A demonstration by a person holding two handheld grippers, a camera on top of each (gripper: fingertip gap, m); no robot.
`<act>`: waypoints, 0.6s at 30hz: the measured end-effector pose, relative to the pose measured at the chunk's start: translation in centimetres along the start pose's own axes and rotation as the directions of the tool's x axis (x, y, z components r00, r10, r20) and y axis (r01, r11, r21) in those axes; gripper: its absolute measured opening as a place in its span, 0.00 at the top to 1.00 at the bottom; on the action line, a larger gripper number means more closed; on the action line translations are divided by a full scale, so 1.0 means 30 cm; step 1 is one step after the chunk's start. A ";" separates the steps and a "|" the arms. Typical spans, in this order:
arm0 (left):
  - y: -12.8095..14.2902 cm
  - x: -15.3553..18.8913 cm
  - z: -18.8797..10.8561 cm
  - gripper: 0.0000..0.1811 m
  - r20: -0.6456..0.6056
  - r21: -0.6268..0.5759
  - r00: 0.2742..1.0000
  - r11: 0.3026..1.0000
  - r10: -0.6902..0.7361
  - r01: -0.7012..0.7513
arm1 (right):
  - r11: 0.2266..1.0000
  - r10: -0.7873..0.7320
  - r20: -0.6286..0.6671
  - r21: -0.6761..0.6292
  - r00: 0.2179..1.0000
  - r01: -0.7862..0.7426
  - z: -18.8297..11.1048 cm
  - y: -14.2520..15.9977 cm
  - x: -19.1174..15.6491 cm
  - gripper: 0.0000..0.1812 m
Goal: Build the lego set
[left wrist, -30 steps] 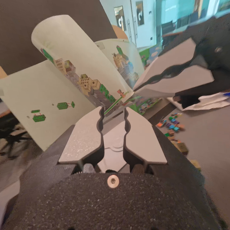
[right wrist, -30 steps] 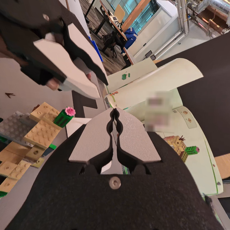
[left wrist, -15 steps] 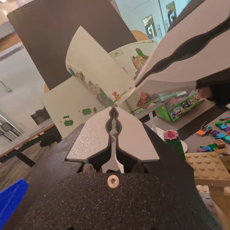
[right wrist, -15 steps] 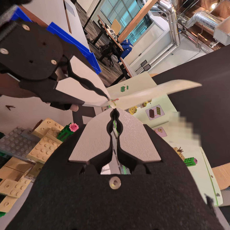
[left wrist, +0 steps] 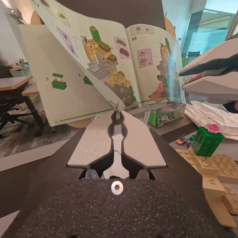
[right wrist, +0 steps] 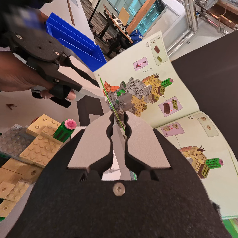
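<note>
The instruction booklet (left wrist: 128,61) stands open at the far side, pale green pages showing a tan and grey build, one page curling leftward. The tan and grey lego build (right wrist: 38,145) lies near left, a green cactus block (right wrist: 64,132) with pink flower upright on it.

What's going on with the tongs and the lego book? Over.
Left tongs pinching booklet page by its corner. Right tongs open beside it. Cactus on lego build. Nothing blocking.
</note>
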State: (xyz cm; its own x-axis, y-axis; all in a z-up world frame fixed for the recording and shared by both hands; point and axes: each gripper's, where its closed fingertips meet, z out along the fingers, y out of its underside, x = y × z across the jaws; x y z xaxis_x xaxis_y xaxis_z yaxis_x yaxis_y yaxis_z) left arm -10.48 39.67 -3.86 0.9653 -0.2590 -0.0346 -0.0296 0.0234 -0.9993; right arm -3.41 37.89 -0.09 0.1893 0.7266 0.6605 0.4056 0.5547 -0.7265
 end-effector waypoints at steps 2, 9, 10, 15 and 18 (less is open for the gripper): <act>0.008 -0.010 0.001 0.97 -0.001 -0.005 1.000 1.000 -0.015 0.015 | 1.000 -0.004 -0.001 -0.013 1.000 0.004 0.007 0.009 0.002 0.92; 0.045 -0.057 0.006 0.96 0.004 -0.034 0.997 0.997 -0.073 0.074 | 0.996 -0.002 -0.016 -0.087 1.000 0.000 0.027 0.074 0.019 0.93; 0.048 -0.065 0.004 0.96 0.008 -0.037 0.997 0.996 -0.077 0.077 | 0.995 -0.002 -0.019 -0.100 1.000 0.000 0.032 0.086 0.023 0.93; 0.102 -0.103 -0.028 0.96 0.027 -0.096 0.994 0.990 -0.102 0.104 | 0.986 0.026 -0.034 -0.165 0.999 -0.031 0.053 0.140 0.054 0.93; 0.171 -0.127 -0.094 0.98 0.088 -0.153 0.988 0.979 -0.123 0.135 | 0.979 0.081 -0.042 -0.183 0.996 -0.088 0.059 0.157 0.083 0.93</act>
State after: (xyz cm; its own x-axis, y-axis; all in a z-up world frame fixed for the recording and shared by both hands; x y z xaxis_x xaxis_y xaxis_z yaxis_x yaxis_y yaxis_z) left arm -15.05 38.04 -8.90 0.9806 -0.1740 0.0901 0.0621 -0.1599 -0.9852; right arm -2.59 43.04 -2.19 0.2589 0.7518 0.6065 0.5438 0.4055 -0.7347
